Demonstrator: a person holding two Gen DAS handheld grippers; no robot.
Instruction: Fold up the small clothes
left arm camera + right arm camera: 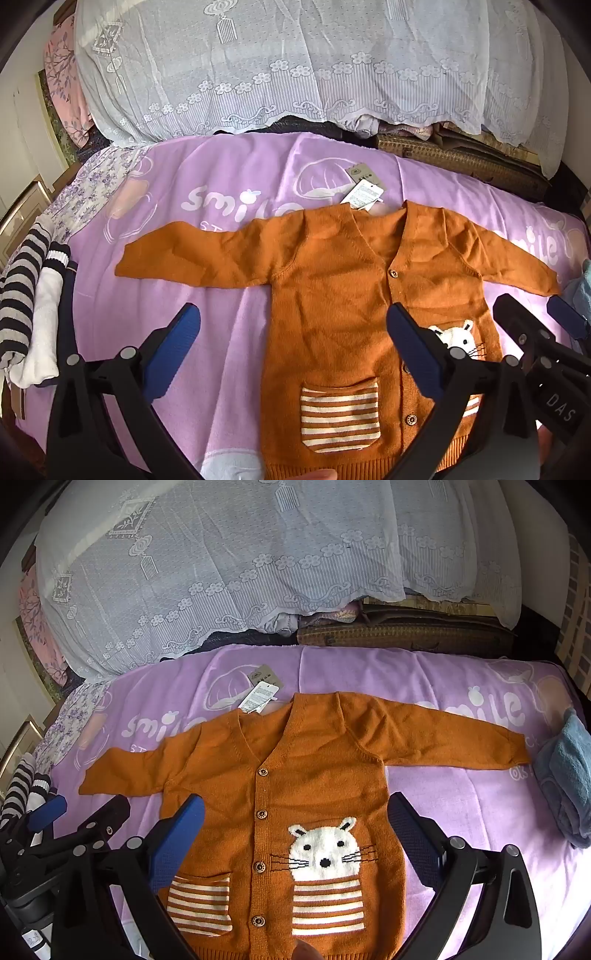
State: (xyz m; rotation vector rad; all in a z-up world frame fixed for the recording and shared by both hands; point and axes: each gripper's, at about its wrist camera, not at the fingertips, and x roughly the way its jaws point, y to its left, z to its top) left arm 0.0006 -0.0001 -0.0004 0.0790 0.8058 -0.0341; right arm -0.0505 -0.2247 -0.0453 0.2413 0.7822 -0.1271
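Note:
A small orange knit cardigan (332,280) (295,775) lies flat and face up on a purple blanket (221,184) (443,794), both sleeves spread out sideways. It has wooden buttons, a white cat face (325,853) and a striped pocket (340,413). Paper tags (364,188) (258,694) stick out at the collar. My left gripper (293,328) hovers open above the cardigan's left half, nothing between its fingers. My right gripper (295,816) stands open over the cardigan's body, also holding nothing. Each gripper shows at the other view's edge.
Striped black-and-white clothes (22,295) lie at the blanket's left edge. A folded blue towel (565,775) sits at the right edge. Behind the blanket a white lace cover (295,62) drapes a pile, with a woven brown case (406,631) beside it.

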